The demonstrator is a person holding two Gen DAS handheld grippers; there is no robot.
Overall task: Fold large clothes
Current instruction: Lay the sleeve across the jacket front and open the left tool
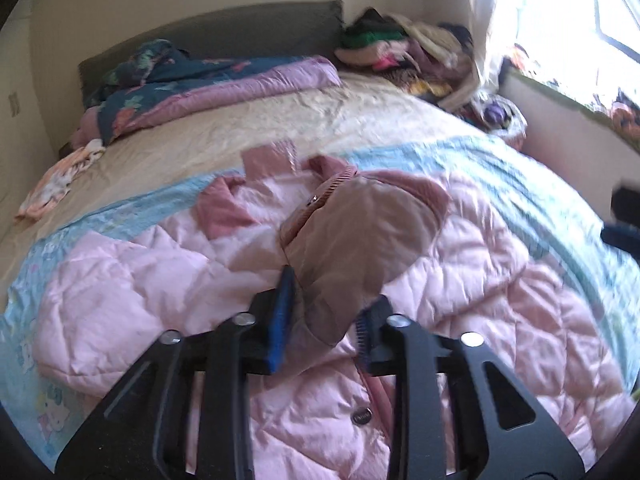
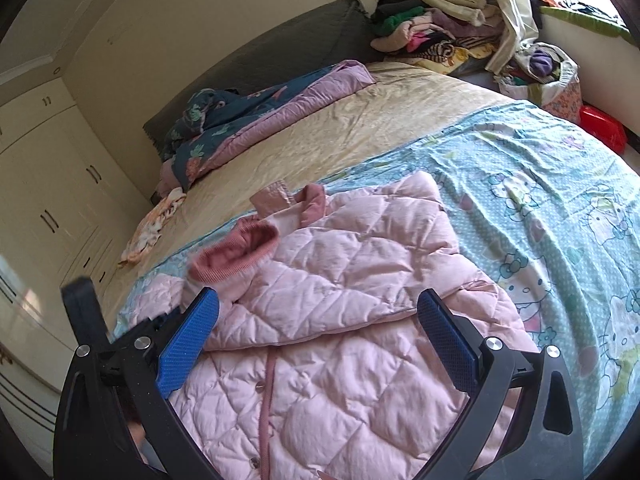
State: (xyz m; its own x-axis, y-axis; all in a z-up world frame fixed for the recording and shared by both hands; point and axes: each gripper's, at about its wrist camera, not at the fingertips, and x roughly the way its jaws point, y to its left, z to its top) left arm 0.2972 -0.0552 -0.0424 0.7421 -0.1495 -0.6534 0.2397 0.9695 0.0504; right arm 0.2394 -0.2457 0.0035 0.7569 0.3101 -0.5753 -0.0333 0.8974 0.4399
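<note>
A pink quilted jacket (image 1: 160, 280) (image 2: 340, 280) lies spread on the light blue cartoon sheet (image 2: 540, 200) of a bed. One sleeve (image 1: 360, 232) is folded across the jacket's front, and its ribbed cuff (image 2: 234, 258) looks blurred. My left gripper (image 1: 324, 320) sits low over the jacket with the sleeve's end lying loosely between its blue pads (image 1: 284, 312); the jaws stand apart and do not pinch the cloth. My right gripper (image 2: 316, 328) hovers wide open above the jacket's lower front, holding nothing. A dark bit of the left gripper (image 2: 80, 304) shows at the left edge of the right wrist view.
A folded purple and dark blue quilt (image 1: 224, 84) lies by the grey headboard. A heap of clothes (image 1: 400, 48) fills the far right corner, near a bag (image 2: 548, 76) and a red item (image 2: 602, 126). A small patterned cloth (image 1: 60, 180) lies at the bed's left edge. Wardrobe doors (image 2: 48, 200) stand on the left.
</note>
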